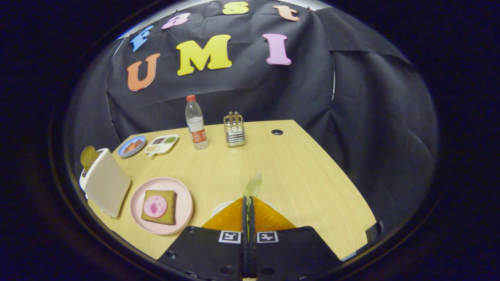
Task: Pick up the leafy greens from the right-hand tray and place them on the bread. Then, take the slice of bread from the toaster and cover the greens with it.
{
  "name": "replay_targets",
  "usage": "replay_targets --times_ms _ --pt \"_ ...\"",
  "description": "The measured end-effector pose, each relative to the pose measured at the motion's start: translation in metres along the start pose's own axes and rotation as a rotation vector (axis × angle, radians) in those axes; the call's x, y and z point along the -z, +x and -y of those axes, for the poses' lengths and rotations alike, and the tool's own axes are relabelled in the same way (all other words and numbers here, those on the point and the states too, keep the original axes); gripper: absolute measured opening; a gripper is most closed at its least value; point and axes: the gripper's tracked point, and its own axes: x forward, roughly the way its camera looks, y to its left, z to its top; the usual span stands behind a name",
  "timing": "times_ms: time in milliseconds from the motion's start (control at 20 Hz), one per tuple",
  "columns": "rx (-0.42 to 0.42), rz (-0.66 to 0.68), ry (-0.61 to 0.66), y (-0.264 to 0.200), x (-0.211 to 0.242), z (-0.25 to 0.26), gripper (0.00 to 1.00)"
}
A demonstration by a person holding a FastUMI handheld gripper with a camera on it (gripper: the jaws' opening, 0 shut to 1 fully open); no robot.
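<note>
Gripper view: the gripper (249,205) is held level above the pale wooden table (297,171), its fingers pressed together on a pale green lettuce leaf (254,186) that sticks out ahead of them over a white tray (219,207). To the left, a pink round plate (183,203) carries a brown bread slice (168,208) topped with a pink ham round (155,206). Left of the plate a second bread slice (88,157) is seen standing in the white toaster (105,183).

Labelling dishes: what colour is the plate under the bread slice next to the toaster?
Pale pink plate, clearest in the gripper view.
</note>
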Motion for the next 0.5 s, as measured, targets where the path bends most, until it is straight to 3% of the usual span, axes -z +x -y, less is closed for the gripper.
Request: replay_targets --times_ms 500 --pt "-0.111 0.034 -0.1 -0.022 -0.007 -0.122 0.0"
